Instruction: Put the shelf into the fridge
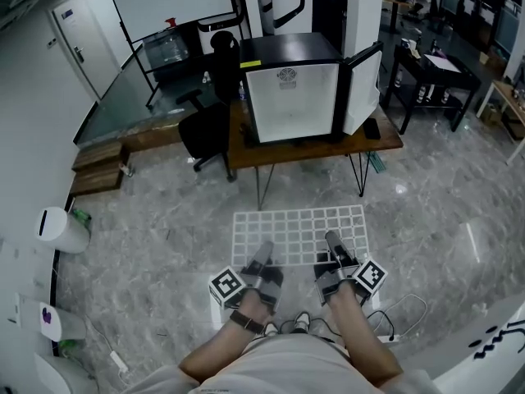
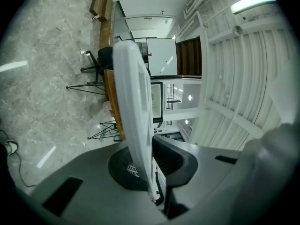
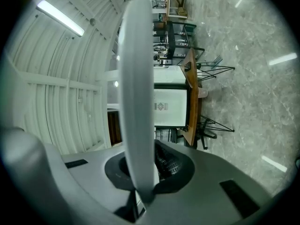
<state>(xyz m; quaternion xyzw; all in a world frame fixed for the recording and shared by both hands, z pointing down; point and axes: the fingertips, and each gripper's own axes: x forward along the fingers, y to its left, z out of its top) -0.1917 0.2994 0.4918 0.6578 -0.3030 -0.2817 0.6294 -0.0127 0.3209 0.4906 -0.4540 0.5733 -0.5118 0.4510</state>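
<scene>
A white wire-grid shelf (image 1: 299,235) hangs level over the floor in front of me, held by its near edge with both grippers. My left gripper (image 1: 264,251) is shut on the shelf's near left part, my right gripper (image 1: 334,242) on its near right part. In the left gripper view the shelf (image 2: 136,121) runs edge-on between the jaws of that gripper (image 2: 151,172); the right gripper view shows the shelf (image 3: 137,97) the same way in the right gripper (image 3: 140,175). The small fridge (image 1: 291,89) stands ahead on a wooden table (image 1: 316,148), its door (image 1: 363,84) swung open to the right.
A black office chair (image 1: 205,130) stands left of the table. A black desk (image 1: 435,72) is at the far right, a white bin (image 1: 61,230) at the left wall. Cables (image 1: 402,310) lie on the marble floor by my right side.
</scene>
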